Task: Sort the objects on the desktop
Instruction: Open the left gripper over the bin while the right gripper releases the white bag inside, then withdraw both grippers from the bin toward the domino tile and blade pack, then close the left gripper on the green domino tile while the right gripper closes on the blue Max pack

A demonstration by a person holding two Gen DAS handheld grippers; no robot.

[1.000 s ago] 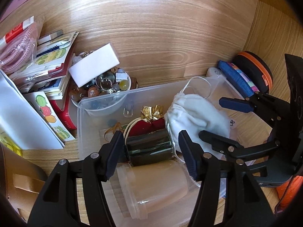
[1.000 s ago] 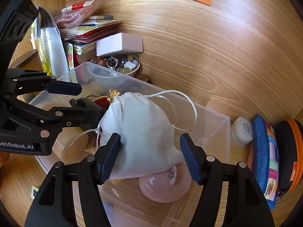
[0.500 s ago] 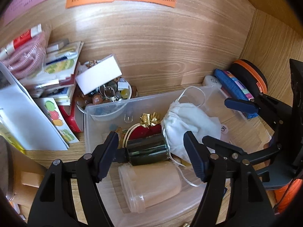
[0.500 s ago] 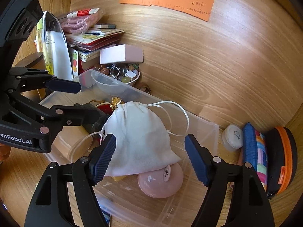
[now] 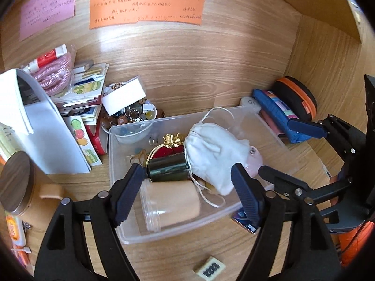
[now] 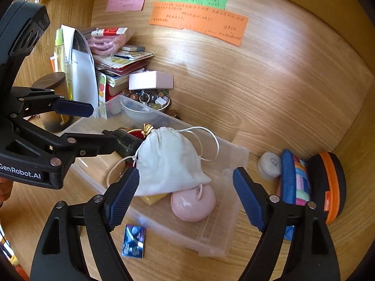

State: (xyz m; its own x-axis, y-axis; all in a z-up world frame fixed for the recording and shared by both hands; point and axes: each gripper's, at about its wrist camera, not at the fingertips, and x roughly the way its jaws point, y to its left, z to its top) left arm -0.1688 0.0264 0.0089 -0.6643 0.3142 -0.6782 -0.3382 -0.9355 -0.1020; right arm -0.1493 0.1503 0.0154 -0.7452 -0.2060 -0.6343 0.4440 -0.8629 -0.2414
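Clear plastic bin (image 5: pixel 121 210) on the wooden desk (image 5: pixel 211 75), its far long side toward the back panel, open desk between. Contents: white drawstring pouch (image 6: pixel 168 161) at centre, atop a pink round case (image 6: pixel 193 205); dark green cylinder (image 5: pixel 167 169); red pouch with gold bow (image 5: pixel 172 145); clear jar (image 5: pixel 171 205) on its side along the near wall. Left edge of desk: stacked booklets (image 5: pixel 89 93) and a bowl of beads (image 5: pixel 138 114) touching the bin's far left corner. Right corner: blue pencil case (image 5: pixel 279 110) and orange-rimmed black case (image 5: pixel 297 96), just beside the bin. Bare desk before the bin's near wall, save a blue card (image 6: pixel 134 241) and a small eraser (image 5: pixel 211 269). Left gripper (image 5: pixel 187 194) and right gripper (image 6: pixel 182 199) both angled downward over the bin; both sets of jaws have just been opening and stand wide, gripping nothing, the jar and green cylinder showing between the left pair, pouch and pink case between the right.
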